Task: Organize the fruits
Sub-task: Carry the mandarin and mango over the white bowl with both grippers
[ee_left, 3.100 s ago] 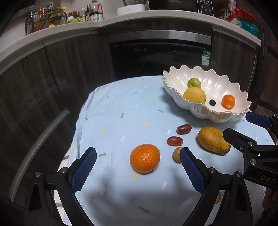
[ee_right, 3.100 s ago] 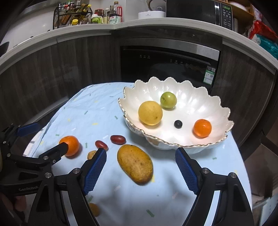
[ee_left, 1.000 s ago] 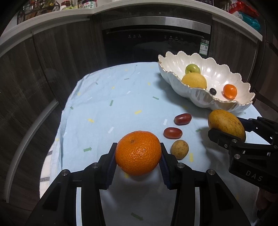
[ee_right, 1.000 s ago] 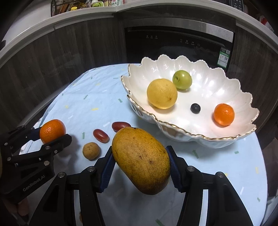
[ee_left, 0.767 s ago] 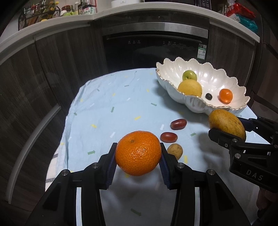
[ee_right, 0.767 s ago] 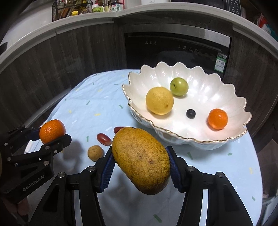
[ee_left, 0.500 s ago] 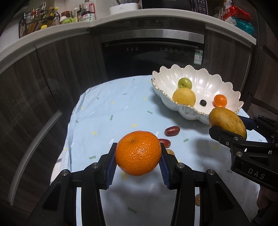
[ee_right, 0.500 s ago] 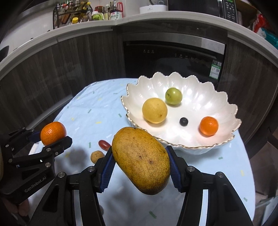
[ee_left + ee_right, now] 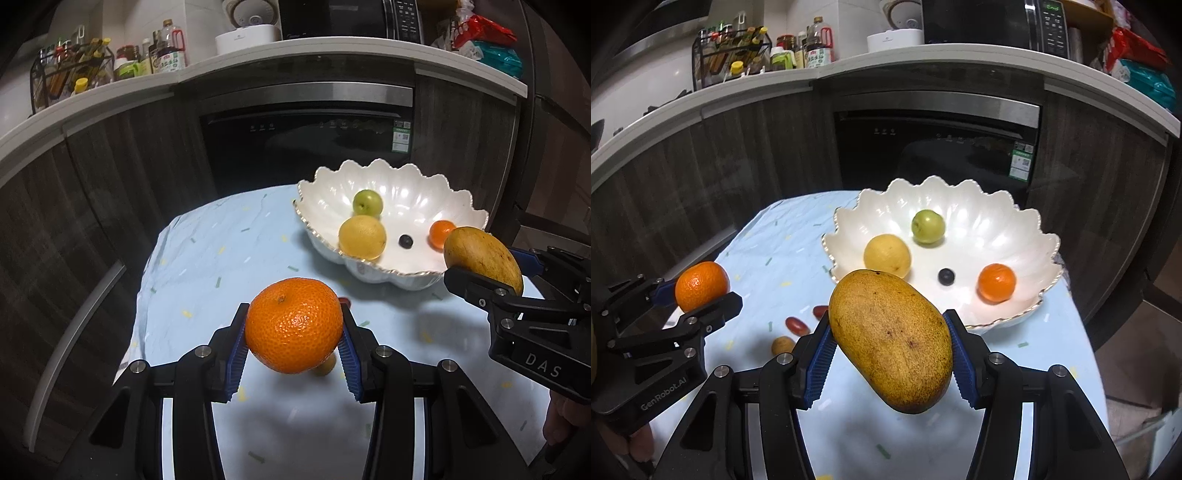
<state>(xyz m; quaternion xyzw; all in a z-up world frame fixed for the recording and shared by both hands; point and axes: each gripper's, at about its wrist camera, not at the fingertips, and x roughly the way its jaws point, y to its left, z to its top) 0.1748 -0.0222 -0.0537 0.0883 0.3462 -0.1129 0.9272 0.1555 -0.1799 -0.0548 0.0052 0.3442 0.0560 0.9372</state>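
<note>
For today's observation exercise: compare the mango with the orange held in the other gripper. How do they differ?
The mango is long, oval, yellow-brown and speckled; the orange is round, bright and dimpled. The mango sits tilted in the right gripper, the orange in the left gripper. Both are held above the table.

- "DAS" in pale letters on the black plastic body of the right gripper (image 9: 484, 258), right of the white scalloped bowl (image 9: 461, 206).
- "GenRobot.AI" on the black left gripper (image 9: 698, 291), left of that bowl.

mango (image 9: 892, 339) — in right claw (image 9: 892, 354)
</note>
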